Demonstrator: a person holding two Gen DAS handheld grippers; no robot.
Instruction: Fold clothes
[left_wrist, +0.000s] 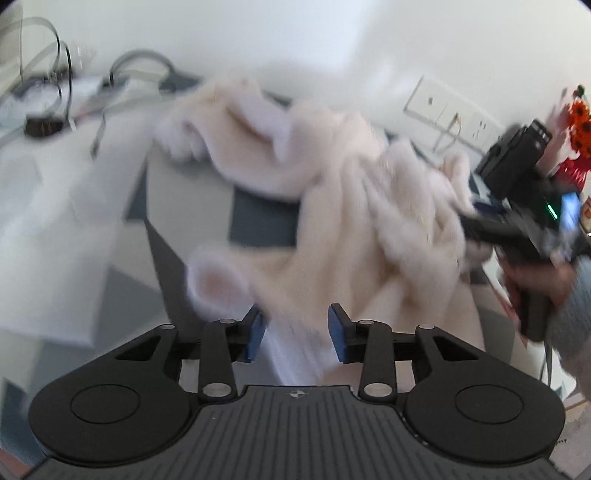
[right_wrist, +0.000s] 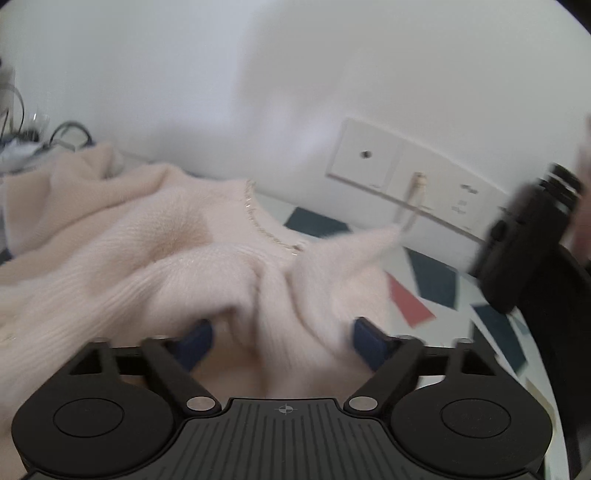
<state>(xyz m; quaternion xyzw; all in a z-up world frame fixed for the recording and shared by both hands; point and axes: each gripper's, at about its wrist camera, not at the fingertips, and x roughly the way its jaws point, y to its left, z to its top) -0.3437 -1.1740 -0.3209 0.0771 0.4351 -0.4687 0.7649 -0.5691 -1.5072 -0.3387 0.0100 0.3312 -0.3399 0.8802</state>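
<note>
A fluffy cream sweater (left_wrist: 332, 206) lies crumpled on a table covered by a geometric-patterned cloth (left_wrist: 262, 221). One cuff (left_wrist: 218, 284) points toward me. My left gripper (left_wrist: 295, 332) is open low over the near edge of the sweater, with fabric lying in the gap between its blue pads (left_wrist: 255, 334). At the right, a hand holds my right gripper (left_wrist: 476, 225), whose tip is pushed into the sweater's folds. In the right wrist view the right gripper (right_wrist: 282, 343) stands wide open with a ridge of the sweater (right_wrist: 166, 240) bunched between its fingers. Both views are motion-blurred.
Cables (left_wrist: 59, 74) and a small black box (left_wrist: 42, 127) sit at the back left beside white sheets (left_wrist: 48, 206). A wall socket plate (right_wrist: 399, 173) is behind the table. Orange flowers (left_wrist: 580, 118) stand at the right. A blurred black object (right_wrist: 528, 243) is at the right edge.
</note>
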